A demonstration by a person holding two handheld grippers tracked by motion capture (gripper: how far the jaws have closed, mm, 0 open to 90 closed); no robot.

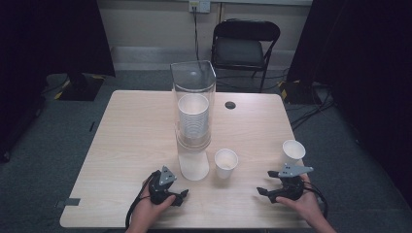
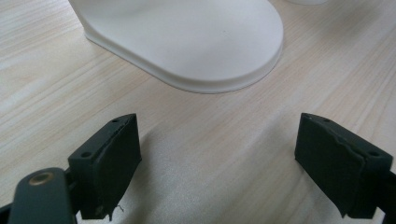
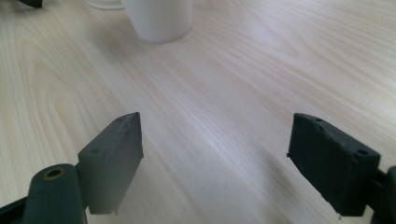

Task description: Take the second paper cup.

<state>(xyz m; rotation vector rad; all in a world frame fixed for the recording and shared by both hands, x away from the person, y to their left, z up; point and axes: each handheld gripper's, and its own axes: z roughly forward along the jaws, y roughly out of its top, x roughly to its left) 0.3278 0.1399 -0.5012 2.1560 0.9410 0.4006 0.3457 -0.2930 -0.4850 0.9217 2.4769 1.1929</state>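
Cups are the work in hand here. In the high view, one white paper cup stands upright and mouth-up just below the centre of the frame, between the two grippers and a little above both. A second paper cup stands near the right edge of the table, directly above the right gripper. A tall clear dispenser at centre frame holds a stack of cups on a white base.

The left gripper, at lower centre-left, sits just below the dispenser base; its own view shows the jaws spread wide with nothing between them, and the base ahead at the top of the frame.

The right gripper, at lower right, is likewise wide apart and empty. In its view the middle cup appears at upper left, beyond the jaws. That cup looks about equally reachable from either hand; the right-edge cup is plainly nearer the right gripper.
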